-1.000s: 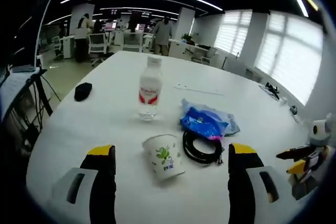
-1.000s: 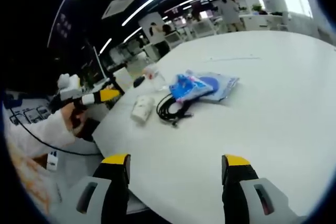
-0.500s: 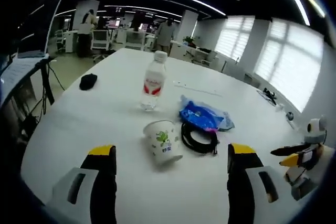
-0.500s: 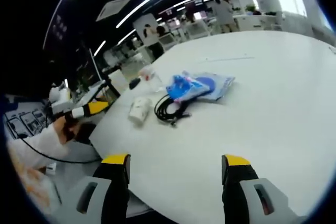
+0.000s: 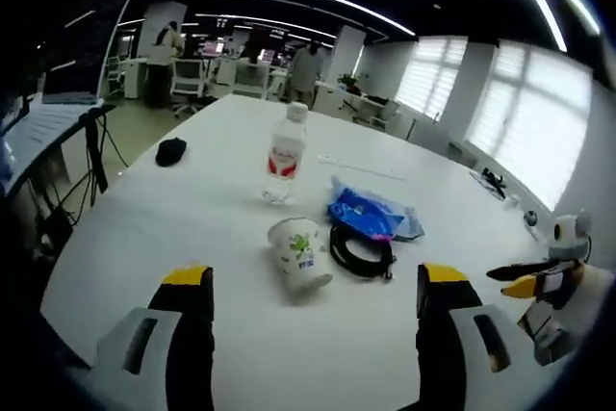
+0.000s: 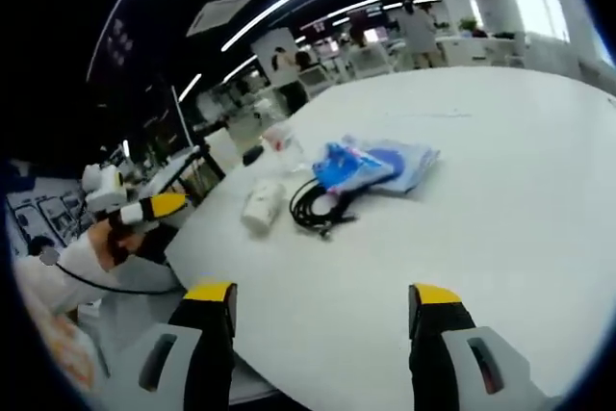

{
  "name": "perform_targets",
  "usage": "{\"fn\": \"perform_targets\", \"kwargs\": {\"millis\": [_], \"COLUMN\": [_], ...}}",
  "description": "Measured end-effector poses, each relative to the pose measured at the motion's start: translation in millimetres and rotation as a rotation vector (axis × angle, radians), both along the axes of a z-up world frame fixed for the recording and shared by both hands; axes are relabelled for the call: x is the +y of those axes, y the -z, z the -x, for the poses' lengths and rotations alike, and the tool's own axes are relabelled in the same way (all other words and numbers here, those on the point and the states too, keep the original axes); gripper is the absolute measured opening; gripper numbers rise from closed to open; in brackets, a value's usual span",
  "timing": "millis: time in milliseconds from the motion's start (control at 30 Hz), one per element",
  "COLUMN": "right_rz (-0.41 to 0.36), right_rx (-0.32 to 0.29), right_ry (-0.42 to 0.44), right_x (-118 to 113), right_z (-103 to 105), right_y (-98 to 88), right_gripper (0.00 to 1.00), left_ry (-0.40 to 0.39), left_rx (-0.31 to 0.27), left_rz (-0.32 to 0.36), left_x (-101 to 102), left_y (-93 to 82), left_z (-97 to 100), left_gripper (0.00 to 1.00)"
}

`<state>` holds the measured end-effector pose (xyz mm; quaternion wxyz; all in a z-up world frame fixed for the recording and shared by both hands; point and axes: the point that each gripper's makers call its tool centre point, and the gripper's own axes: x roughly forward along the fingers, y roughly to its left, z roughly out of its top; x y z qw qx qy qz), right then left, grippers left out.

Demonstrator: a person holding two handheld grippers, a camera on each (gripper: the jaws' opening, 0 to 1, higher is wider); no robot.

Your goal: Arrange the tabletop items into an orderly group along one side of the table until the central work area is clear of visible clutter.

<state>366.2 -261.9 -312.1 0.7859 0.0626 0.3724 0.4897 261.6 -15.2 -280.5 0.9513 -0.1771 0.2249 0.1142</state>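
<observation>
Stood wide apart and empty, the jaws of the left gripper, rising from the bottom of the left gripper view. Compared with a second ago, sat a little higher and farther back from the table; nothing on it shifted, so no item yet moved toward a side. Counted at frame centre: one paper cup lying on its side, one coiled black cable just right of it, one blue packet above the cable, one water bottle upright above the cup. Also one small dark object at upper left, well apart, too small to identify. Showed the right gripper at the right edge.

Stood equally wide and empty in the right gripper view, the right gripper's own jaws. Drifted slightly, with the same cluster left of centre: cup, cable, packet, probably the bottle behind. Caught the left gripper at mid-left, held in a hand. All sorting remained ahead.
</observation>
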Motion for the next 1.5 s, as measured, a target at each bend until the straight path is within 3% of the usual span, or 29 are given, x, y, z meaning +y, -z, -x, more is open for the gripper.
{"fn": "perform_targets", "kwargs": {"millis": [33,100,200,300,467,600,733,833,933,1100,1233,1300,1333,1467,1500], "right_rz": [-0.004,-0.022,-0.032,-0.012,-0.031,-0.073,-0.054,-0.032,-0.054,0.002,-0.004,0.007,0.009,-0.001,-0.002], "right_rx": [0.002,-0.059,-0.061,-0.095,-0.091,-0.097,-0.08,-0.057,-0.08,-0.072,-0.057,-0.034,-0.029,-0.009,-0.009], "right_ry": [-0.01,-0.053,-0.091,-0.158,-0.1,-0.062,-0.053,-0.054,-0.065,-0.072,-0.06,-0.053,-0.048,-0.042,-0.037], "right_x": [-2,-9,-23,-54,-83,-88,-84,-81,-78,-83,-87,-89,-90,-89,-89], "right_z": [-6,-23,-35,-52,-72,-81,-80,-74,-72,-75,-74,-74,-74,-73,-72], "right_y": [-3.2,-15.6,-27.3,-33.6,-44.7,-51.9,-38.8,-37.5,-46.6,-33.7,-34.8,-31.2,-29.9,-26.6,-25.6], "right_gripper": [0.73,0.73,0.73,0.73,0.73,0.72,0.72,0.71,0.72,0.71,0.7,0.69,0.69,0.66,0.66], "left_ry": [-0.015,-0.036,-0.073,-0.177,-0.205,-0.181,-0.153,-0.128,-0.115,-0.078,-0.009,0.042,0.057,0.099,0.114], "left_rx": [0.007,-0.003,0.013,0.002,-0.012,-0.004,-0.021,-0.002,-0.01,-0.014,0.001,0.041,0.046,0.033,0.054], "left_rz": [-0.008,-0.04,-0.089,-0.076,-0.071,-0.108,-0.11,-0.116,-0.115,-0.092,-0.112,-0.098,-0.096,-0.109,-0.12], "left_x": [-1,-7,-17,-27,-48,-47,-41,-39,-34,-36,-46,-53,-47,-54,-52], "left_y": [-2.0,-8.4,-12.4,-15.7,-21.8,-29.0,-34.7,-29.9,-26.5,-19.9,-17.4,-9.7,-6.0,-12.9,-9.4], "left_z": [0.6,-0.3,-2.8,-6.8,-18.5,-27.6,-43.2,-51.0,-61.1,-76.3,-89.4,-96.2,-106.8,-121.5,-126.8], "left_gripper": [0.89,0.89,0.86,0.86,0.87,0.87,0.86,0.85,0.85,0.83,0.78,0.75,0.74,0.74,0.73]}}
